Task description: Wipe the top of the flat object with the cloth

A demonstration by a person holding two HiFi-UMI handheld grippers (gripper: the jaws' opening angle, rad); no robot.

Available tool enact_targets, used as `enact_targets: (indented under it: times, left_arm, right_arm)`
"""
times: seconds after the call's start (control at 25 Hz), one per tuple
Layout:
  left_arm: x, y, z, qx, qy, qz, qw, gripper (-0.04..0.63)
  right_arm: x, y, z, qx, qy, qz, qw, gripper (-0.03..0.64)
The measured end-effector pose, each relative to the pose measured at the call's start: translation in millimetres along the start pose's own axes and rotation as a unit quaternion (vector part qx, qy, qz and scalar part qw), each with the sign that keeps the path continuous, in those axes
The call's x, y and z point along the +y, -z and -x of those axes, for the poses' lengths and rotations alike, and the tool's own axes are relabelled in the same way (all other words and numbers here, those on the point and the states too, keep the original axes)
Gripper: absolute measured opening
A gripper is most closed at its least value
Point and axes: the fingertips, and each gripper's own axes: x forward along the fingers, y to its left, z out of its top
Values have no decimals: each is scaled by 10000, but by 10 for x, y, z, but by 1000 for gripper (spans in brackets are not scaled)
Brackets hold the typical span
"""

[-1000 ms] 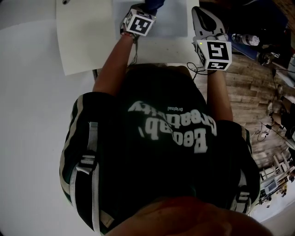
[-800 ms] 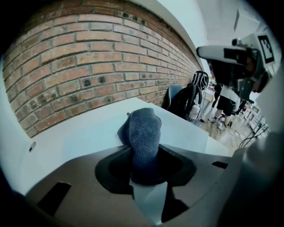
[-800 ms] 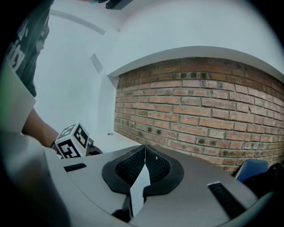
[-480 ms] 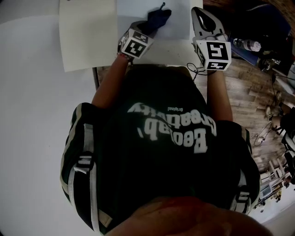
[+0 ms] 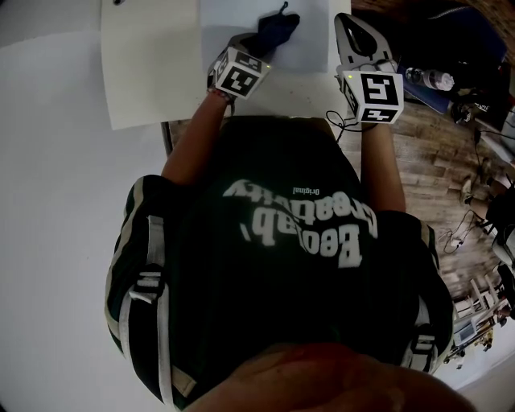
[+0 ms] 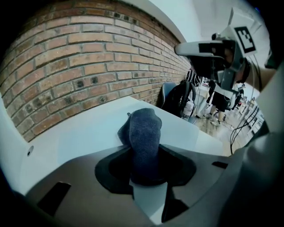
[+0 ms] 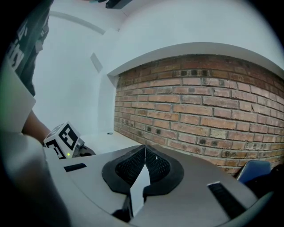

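A dark blue-grey cloth (image 5: 273, 29) lies bunched on a pale bluish flat sheet (image 5: 310, 44) at the top of the head view. My left gripper (image 5: 259, 47) is shut on the cloth's near end. In the left gripper view the cloth (image 6: 144, 139) sticks out between the jaws and rests on the sheet (image 6: 84, 133). My right gripper (image 5: 352, 22) hovers to the right of the sheet, jaws shut with nothing between them (image 7: 143, 162). It also shows high on the right in the left gripper view, as the right gripper (image 6: 213, 48).
A cream sheet (image 5: 151, 64) lies left of the bluish one on the white table (image 5: 56, 161). A brick wall (image 7: 213, 111) runs behind the table. The wooden floor (image 5: 438, 153) at right holds bottles, cables and clutter. The left gripper's marker cube (image 7: 62, 139) shows low left in the right gripper view.
My left gripper has drawn back toward the person with the cloth, dragging it over the bluish sheet, then eased slightly forward. The right gripper has stayed put.
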Motion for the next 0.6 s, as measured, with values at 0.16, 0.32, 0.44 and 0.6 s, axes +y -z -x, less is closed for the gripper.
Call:
enact_targets:
  times: [0.16,0.32,0.44,0.6]
  left_arm:
    - [113,-215,-213,-50,-120,-85,9999,152]
    - [193,-424,-438,-87,-151,-159,9997,153]
    - [276,-559,-518,-88,-190,-108,9997,153]
    - [411,-734,-622,-76,-254,-75,9996,153]
  right_arm:
    - [-90,14,8,16,92,-33,10000,-5]
    - [-165,89,64,69,203,-83,9997,-5]
    - [-179,105,119,108,285,-118,9995,-5]
    - [-221,85,146,132,356,-152,9992,-5]
